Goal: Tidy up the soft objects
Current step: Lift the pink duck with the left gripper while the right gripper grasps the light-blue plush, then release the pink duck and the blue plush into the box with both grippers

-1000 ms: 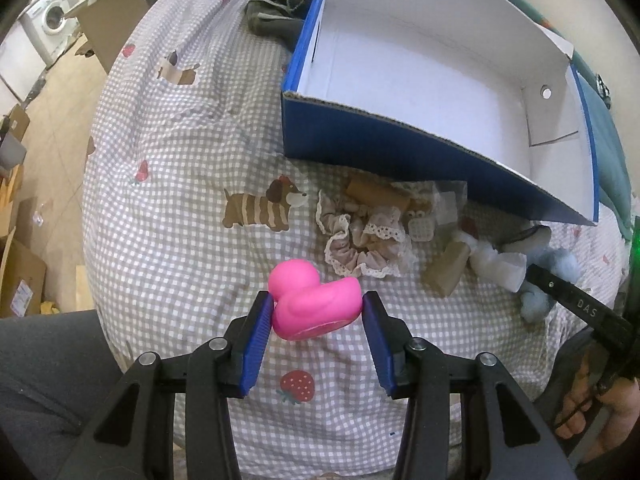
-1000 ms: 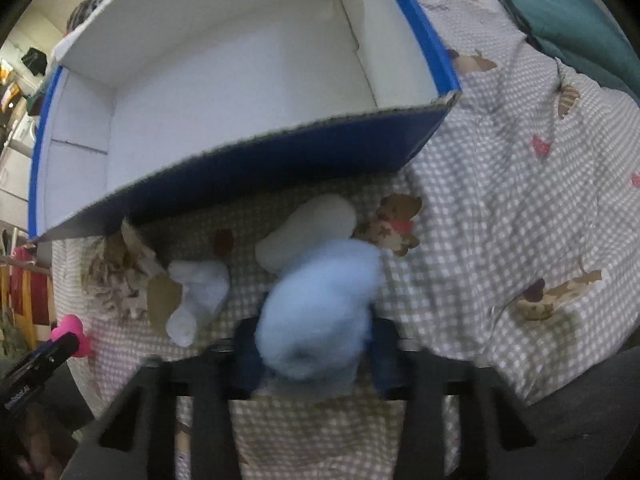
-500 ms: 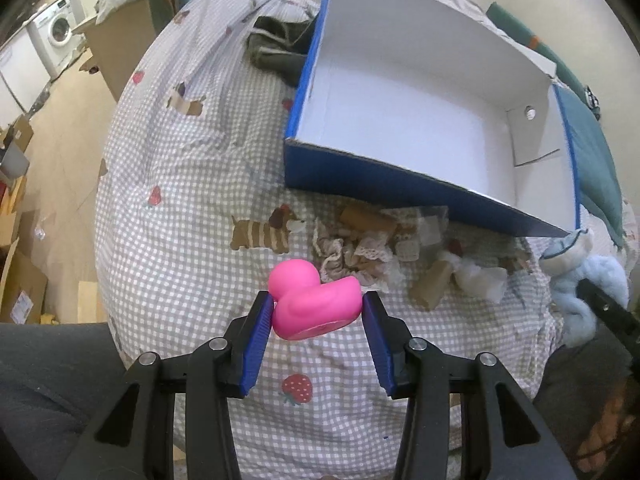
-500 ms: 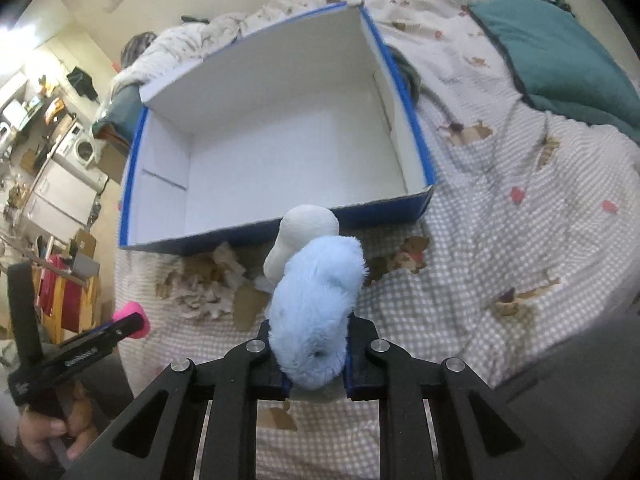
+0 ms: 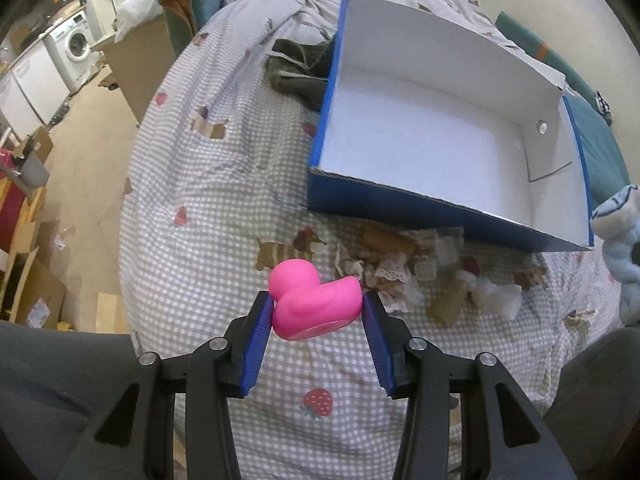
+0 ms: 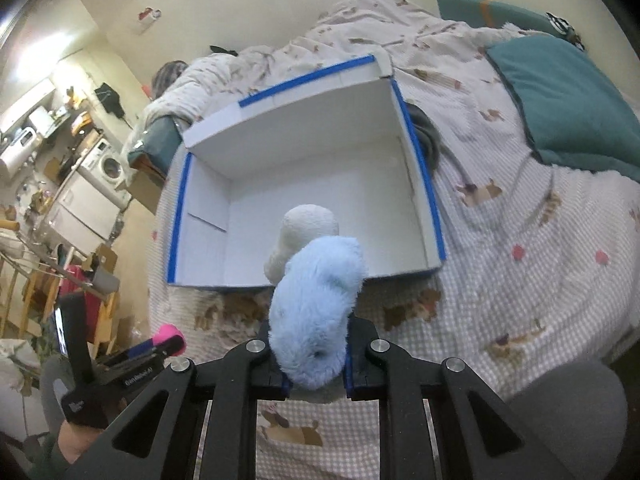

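Observation:
My left gripper (image 5: 318, 310) is shut on a pink rubber duck (image 5: 314, 304), held above the checked bedcover near the bed's front edge. My right gripper (image 6: 310, 350) is shut on a fluffy blue-and-white plush toy (image 6: 316, 308), lifted in front of the near wall of the blue box (image 6: 424, 184). That same plush toy (image 5: 622, 240) shows at the right edge of the left wrist view. The blue box (image 5: 384, 200) stands open with a white, bare inside. The left gripper with the duck (image 6: 170, 338) appears at lower left in the right wrist view.
A heap of lace scrunchies, brown rolls and white cloth (image 5: 416, 276) lies just in front of the box. Dark green fabric (image 5: 300, 68) sits behind the box's left corner. A teal pillow (image 6: 568, 100) lies at the far right. The floor with cardboard boxes (image 5: 36, 280) drops off left of the bed.
My right gripper squeezed tighter on the plush toy and lifted it off the bedcover, up level with the box's open top. The left gripper rose slightly with the duck.

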`<act>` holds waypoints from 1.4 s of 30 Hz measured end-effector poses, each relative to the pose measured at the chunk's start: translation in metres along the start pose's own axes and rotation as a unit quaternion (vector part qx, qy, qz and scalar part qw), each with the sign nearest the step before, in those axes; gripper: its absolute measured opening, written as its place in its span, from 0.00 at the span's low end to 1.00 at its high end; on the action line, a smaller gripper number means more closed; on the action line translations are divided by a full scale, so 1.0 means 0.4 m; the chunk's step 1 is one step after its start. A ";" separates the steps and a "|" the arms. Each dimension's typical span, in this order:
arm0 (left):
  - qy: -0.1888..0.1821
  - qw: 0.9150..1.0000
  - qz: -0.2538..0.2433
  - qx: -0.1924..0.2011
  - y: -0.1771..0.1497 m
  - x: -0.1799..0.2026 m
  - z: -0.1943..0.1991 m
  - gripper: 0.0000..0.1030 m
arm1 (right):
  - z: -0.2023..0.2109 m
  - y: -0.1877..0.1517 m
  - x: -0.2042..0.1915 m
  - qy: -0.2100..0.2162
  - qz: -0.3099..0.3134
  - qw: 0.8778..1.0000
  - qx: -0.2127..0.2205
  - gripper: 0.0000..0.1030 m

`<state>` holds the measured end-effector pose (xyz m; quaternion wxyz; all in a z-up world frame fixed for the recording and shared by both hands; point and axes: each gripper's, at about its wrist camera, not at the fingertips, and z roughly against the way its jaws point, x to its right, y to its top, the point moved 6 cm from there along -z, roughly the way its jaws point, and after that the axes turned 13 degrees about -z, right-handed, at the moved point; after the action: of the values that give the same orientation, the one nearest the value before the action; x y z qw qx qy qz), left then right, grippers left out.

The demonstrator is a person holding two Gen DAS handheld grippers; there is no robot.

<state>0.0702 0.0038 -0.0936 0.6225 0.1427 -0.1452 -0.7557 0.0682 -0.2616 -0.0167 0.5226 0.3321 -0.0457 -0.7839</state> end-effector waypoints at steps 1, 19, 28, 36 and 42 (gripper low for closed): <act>0.001 1.000 0.001 0.000 0.003 -0.003 0.007 0.41 | -0.003 0.003 -0.002 0.006 -0.002 1.000 -0.001 0.19; 0.000 0.998 -0.037 0.055 0.284 0.028 0.085 0.41 | -0.111 0.133 -0.048 0.059 -0.007 0.998 0.005 0.19; -0.004 0.998 -0.056 0.037 0.368 0.072 -0.016 0.41 | -0.237 0.195 -0.063 0.044 0.003 0.999 -0.005 0.19; 0.007 0.994 -0.099 0.038 0.367 0.127 -0.131 0.41 | -0.364 0.174 -0.035 0.039 -0.008 0.999 -0.035 0.19; -0.001 0.994 -0.102 0.025 0.358 0.146 -0.183 0.41 | -0.413 0.149 -0.028 0.037 -0.006 0.997 -0.062 0.19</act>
<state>0.2171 -0.0826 -0.1060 0.5381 0.1712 -0.1491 -0.8118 0.2117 -0.2334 -0.1143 0.5389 0.3281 0.0249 -0.7754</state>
